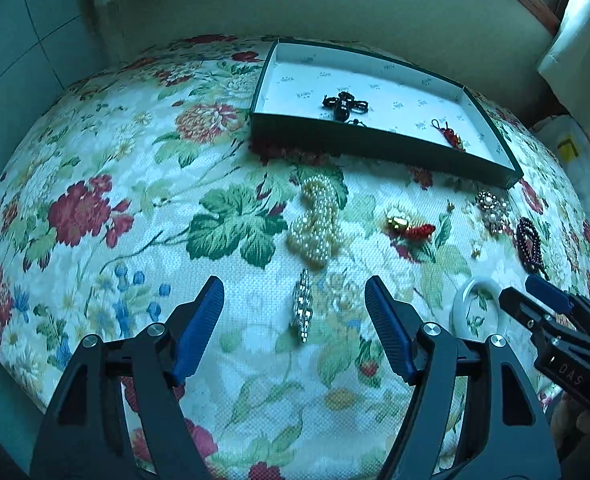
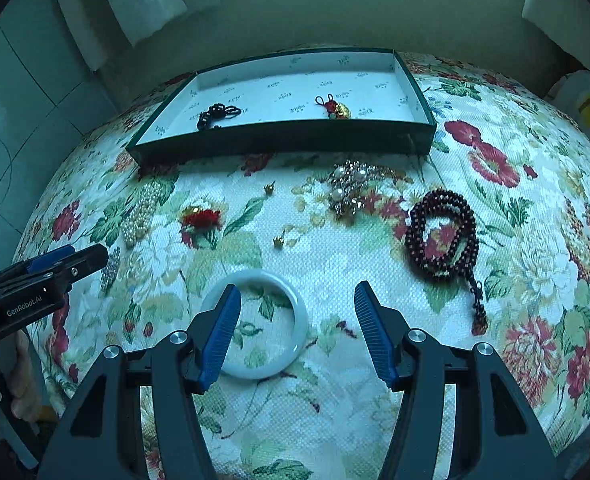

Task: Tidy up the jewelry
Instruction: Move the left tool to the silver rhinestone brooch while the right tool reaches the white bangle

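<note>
Here the left tongs point(image 1: 295, 312) are gaping wide and holding nothing. The sparkly clip point(image 1: 302, 307) is lying right between them, its long side pointing to 12 o'clock. The right tongs point(image 2: 297, 322) are wide open too, with the white bangle point(image 2: 257, 324) at 9 o'clock. The green tray point(image 1: 379, 146) is sitting far off at 12 o'clock.

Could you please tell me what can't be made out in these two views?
- Bangle: right wrist view, the right gripper's left finger covers part of its rim; left wrist view, the right gripper overlaps it.
- Black beads in the tray: too small to tell what kind of piece.
- Small gold bits on the cloth: too small to identify.
- Silver piece between the left gripper's fingers: blurred.
</note>
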Demonstrator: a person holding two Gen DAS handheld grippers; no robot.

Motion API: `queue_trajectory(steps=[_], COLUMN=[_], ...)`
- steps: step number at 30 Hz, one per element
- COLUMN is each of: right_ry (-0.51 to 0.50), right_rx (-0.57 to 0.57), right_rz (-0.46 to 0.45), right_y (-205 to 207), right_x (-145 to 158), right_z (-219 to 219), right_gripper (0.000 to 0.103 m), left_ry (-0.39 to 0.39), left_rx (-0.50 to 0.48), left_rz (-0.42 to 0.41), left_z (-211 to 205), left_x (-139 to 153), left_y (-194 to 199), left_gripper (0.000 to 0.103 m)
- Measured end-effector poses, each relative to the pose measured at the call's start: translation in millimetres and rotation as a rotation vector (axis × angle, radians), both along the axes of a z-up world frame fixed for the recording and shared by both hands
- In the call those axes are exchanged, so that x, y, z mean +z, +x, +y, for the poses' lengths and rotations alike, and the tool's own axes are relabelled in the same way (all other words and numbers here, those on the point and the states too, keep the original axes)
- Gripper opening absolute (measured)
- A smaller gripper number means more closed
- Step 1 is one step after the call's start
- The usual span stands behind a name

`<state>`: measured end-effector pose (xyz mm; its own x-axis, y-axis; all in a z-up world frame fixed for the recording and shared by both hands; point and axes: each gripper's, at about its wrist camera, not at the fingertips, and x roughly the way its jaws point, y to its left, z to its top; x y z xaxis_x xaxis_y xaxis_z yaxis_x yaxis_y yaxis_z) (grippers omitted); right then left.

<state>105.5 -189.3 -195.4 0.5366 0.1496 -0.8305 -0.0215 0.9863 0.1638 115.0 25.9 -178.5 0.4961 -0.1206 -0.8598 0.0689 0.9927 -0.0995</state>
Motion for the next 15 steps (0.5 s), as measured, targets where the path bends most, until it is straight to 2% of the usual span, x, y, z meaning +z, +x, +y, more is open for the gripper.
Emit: queue_trajectory(steps=[9, 11, 15], right_ry=[-0.004, -0.013, -0.032], right_rx=[0.039, 0.042, 0.055], right_rz=[0.009, -0.002, -0.005], right_y=[-14.6, -12.8, -8.3], right_x=[-11.6, -10.6, -12.6], right_z=[14.0, 18.0, 25.1], right_gripper=[0.066, 0.074, 0.075], left_ry=[0.013, 0.013, 0.012], left_rx=[0.003, 0.009, 0.015], left_rz=[-0.005, -0.005, -0.002], left_z=[2.9, 4.8, 7.4], left_x=[-2.4, -2.1, -3.0], left_y=[-12.2, -13.0, -13.9], left_gripper=[0.073, 0.073, 0.073])
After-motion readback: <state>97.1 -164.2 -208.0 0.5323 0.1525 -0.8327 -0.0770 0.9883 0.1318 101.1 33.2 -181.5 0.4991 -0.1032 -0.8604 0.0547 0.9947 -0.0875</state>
